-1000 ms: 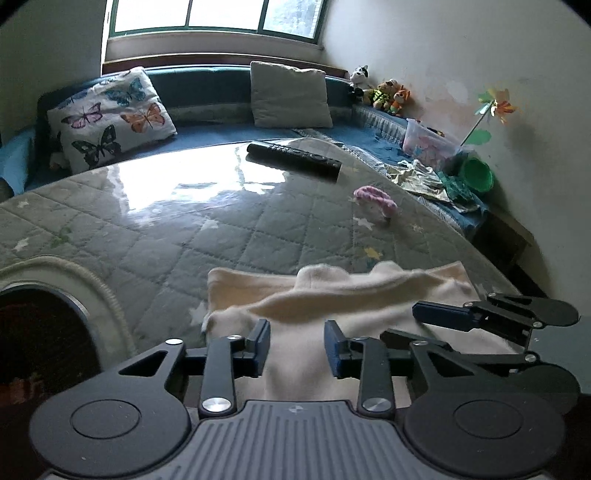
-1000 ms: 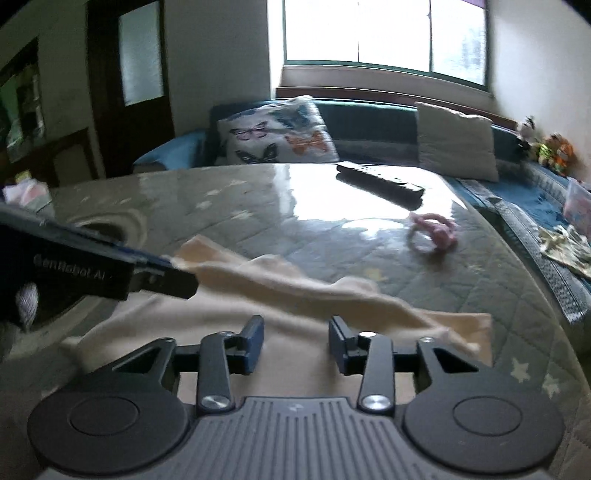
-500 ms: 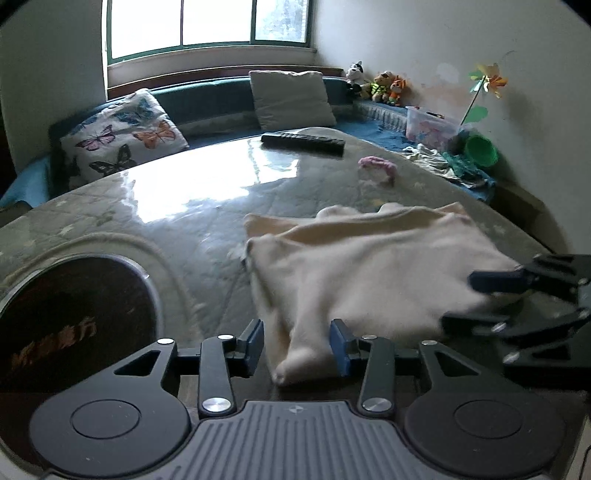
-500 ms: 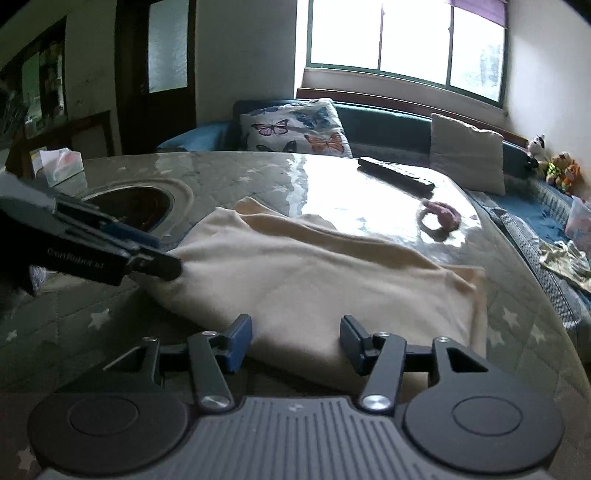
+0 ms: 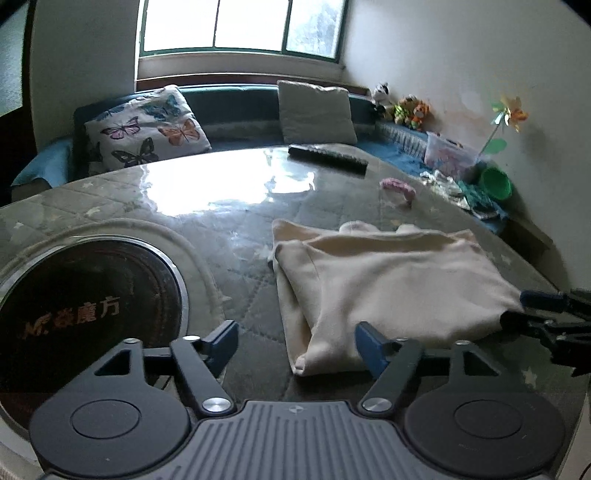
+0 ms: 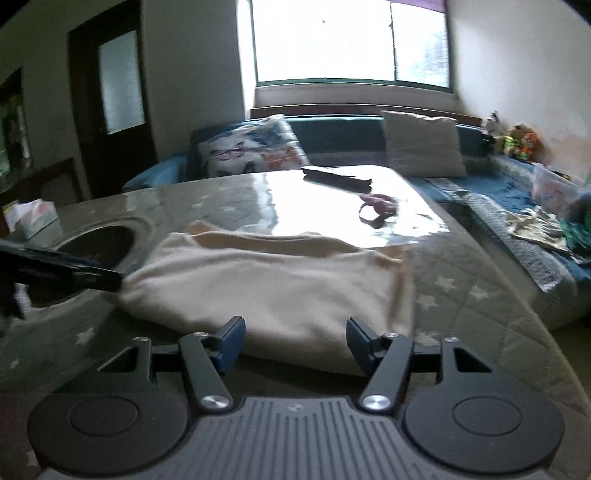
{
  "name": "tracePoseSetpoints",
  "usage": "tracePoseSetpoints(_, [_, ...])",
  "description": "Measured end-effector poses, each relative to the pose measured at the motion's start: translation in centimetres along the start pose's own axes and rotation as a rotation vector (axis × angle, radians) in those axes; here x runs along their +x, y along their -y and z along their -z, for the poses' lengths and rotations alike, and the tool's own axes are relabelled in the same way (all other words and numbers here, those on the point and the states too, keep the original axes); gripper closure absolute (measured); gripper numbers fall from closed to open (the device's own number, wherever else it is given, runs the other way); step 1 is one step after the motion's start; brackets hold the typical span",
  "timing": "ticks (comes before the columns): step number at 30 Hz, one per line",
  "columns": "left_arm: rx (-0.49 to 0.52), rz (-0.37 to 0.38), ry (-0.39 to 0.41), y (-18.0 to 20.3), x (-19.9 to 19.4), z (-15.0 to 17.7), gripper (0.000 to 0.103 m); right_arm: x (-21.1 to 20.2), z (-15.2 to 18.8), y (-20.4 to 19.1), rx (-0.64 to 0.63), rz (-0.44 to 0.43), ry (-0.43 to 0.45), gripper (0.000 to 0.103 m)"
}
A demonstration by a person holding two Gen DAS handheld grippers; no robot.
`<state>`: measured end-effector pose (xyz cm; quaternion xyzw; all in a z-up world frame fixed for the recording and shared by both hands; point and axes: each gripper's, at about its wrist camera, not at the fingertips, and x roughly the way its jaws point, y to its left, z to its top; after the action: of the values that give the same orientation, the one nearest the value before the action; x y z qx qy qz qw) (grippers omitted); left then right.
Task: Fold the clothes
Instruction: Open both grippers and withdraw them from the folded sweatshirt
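A: We're over the table and the cream garment lies folded flat on the quilted cover, a doubled edge facing the cameras.

B: Look at the left gripper. Its jaws have just been opening and now stand wide, with the near corner of the garment lying between the blue pads, neither one pressing on it. Released, I'd call that.

A: Same story on the other side. The right gripper has its jaws spread too, just been opening, and the garment's near edge sits between the fingers without being pinched.

B: From the left wrist view you can see the right gripper's tips at the far right, right at the garment's other near corner.

A: And the right wrist view shows the left one coming in from the left edge, its tip at the garment's left corner.

B: What else is on the table? A black remote near the far edge, and a small pink thing beyond the garment, well apart from it.

A: There's a round dark disc set into the table to the left, with lettering on it. Behind it all, a butterfly pillow on the bench under the window.
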<state>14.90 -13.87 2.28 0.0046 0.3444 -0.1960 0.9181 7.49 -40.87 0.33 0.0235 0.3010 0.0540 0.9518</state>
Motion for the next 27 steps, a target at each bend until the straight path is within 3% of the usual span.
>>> tracePoseSetpoints(4, [-0.017, -0.002, 0.014, -0.1, -0.8, 0.4, 0.013, 0.3, 0.8, 1.6, 0.071, -0.002, -0.030, 0.040])
tracePoseSetpoints(7, [-0.008, -0.015, 0.028, 0.2, -1.4, 0.8, 0.000, -0.3, 0.9, 1.5, 0.071, -0.001, -0.013, 0.029])
tracePoseSetpoints(12, [0.007, -0.031, 0.032, 0.6, -1.8, 1.4, 0.000, -0.9, 0.6, 0.9, 0.089, 0.002, 0.009, 0.017])
tracePoseSetpoints(14, [0.016, -0.043, 0.028, 0.8, -1.9, 1.7, 0.000, -1.1, 0.6, 0.8, 0.104, 0.018, 0.011, 0.007])
tracePoseSetpoints(20, [0.032, -0.053, 0.041, 1.1, -2.6, 2.5, 0.000, -1.5, 0.9, 0.4, 0.117, 0.054, 0.013, 0.000])
tracePoseSetpoints(27, [0.071, -0.052, 0.047, 2.1, -3.4, 3.3, 0.000, -1.9, 1.3, -0.8, 0.093, 0.098, 0.004, 0.000])
